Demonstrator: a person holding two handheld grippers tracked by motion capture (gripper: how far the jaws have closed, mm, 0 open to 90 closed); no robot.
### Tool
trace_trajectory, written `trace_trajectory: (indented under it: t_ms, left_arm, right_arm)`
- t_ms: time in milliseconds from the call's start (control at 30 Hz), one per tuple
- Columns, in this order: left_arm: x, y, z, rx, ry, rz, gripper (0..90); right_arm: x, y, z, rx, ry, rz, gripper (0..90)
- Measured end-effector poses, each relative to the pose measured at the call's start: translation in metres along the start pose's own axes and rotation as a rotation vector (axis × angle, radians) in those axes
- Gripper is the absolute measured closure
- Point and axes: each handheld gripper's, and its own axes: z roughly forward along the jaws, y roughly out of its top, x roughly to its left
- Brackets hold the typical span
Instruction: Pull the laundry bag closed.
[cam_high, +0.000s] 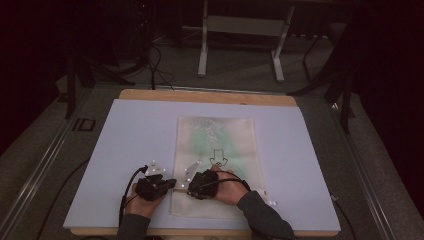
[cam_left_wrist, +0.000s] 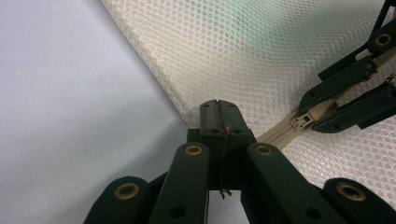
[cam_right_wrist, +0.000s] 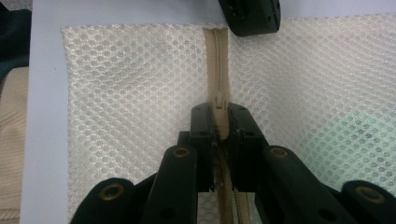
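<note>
Right fingers (cam_right_wrist: 219, 123) closed on zipper pull (cam_right_wrist: 220, 116); left fingers (cam_left_wrist: 218, 119) seemingly pinching mesh bag (cam_left_wrist: 243, 51).

No readable text; unreadable dark mark on mesh bag (cam_high: 216, 145)

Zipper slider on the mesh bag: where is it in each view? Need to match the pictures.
High view: hidden between the two grippers at the mesh bag's near left edge; too small to make out.
Left gripper view: zipper slider at right of centre, pinched by the right gripper.
Right gripper view: slider at centre, between that gripper's jaws.
Shared landmark: the beige zipper tape.
</note>
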Motion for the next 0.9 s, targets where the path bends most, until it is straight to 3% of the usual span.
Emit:
trace_trajectory:
  t_ms: [900]
  left_arm:
    - [-0.0003,-0.0002,-0.0001,0.000,0.002,0.005,89.4]
  right_arm:
    - [-0.0011,-0.0073,-0.0091,0.048,0.004,-0.012,82.1]
